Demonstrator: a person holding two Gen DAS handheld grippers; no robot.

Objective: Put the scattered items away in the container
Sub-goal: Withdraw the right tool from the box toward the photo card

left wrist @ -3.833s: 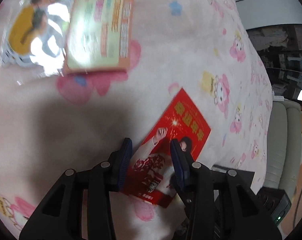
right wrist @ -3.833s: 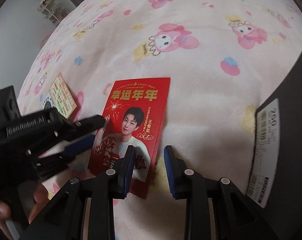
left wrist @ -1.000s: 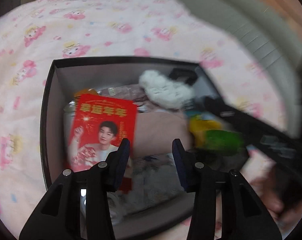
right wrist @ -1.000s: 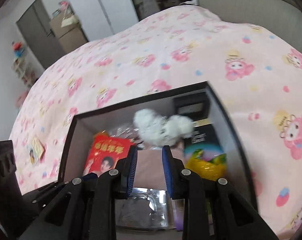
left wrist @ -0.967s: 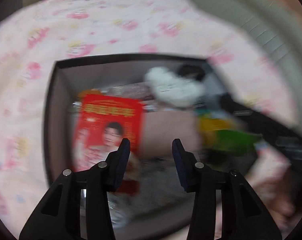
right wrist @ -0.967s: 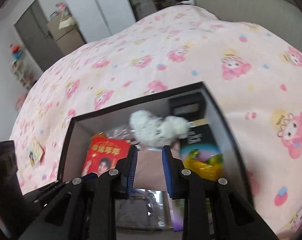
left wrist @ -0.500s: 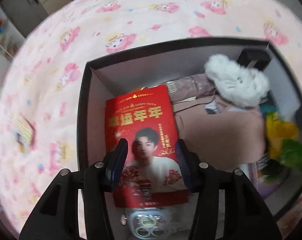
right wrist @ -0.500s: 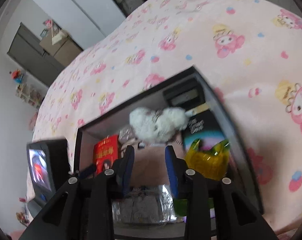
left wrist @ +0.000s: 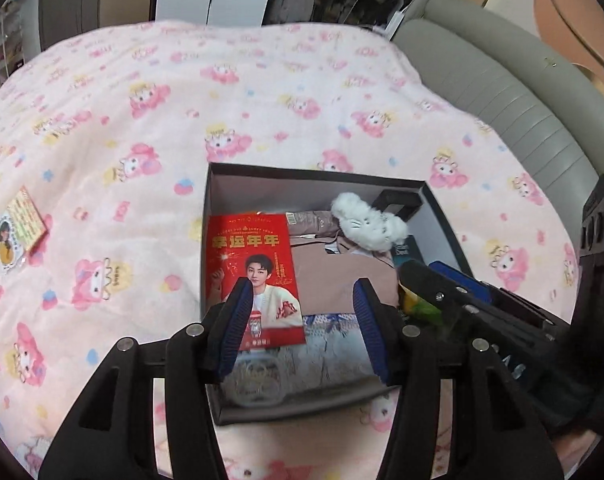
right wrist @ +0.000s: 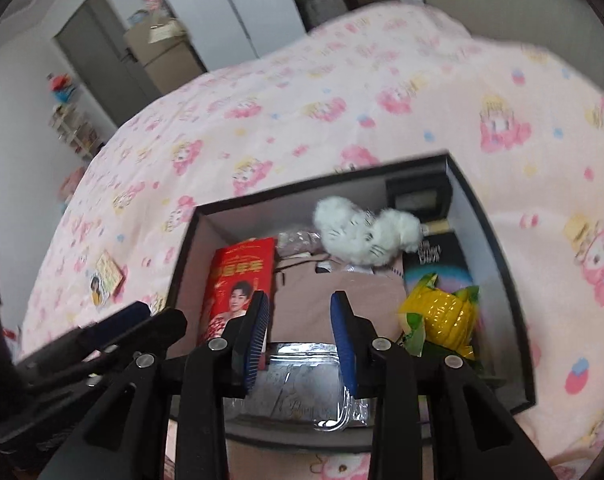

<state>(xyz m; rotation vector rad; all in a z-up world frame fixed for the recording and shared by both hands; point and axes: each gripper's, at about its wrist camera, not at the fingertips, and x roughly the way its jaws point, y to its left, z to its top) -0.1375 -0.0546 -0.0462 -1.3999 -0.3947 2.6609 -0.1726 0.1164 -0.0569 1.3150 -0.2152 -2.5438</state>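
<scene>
A pink cartoon-print bed (left wrist: 142, 92) carries everything. Both grippers, left gripper (left wrist: 300, 322) and right gripper (right wrist: 298, 338), hover above the black box (left wrist: 212, 184), fingers spread and empty. The remaining card (left wrist: 20, 226) lies well left of the box, nearer the left gripper, long axis slanted.

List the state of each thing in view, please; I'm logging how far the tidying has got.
Left gripper: open, empty, above the box.
Right gripper: open, empty, above the box.
Box: no lid on, on the blanket.
Red envelope: inside the box, lying flat.
White plush: inside the box.
Small card: outside the box, on the blanket.
</scene>
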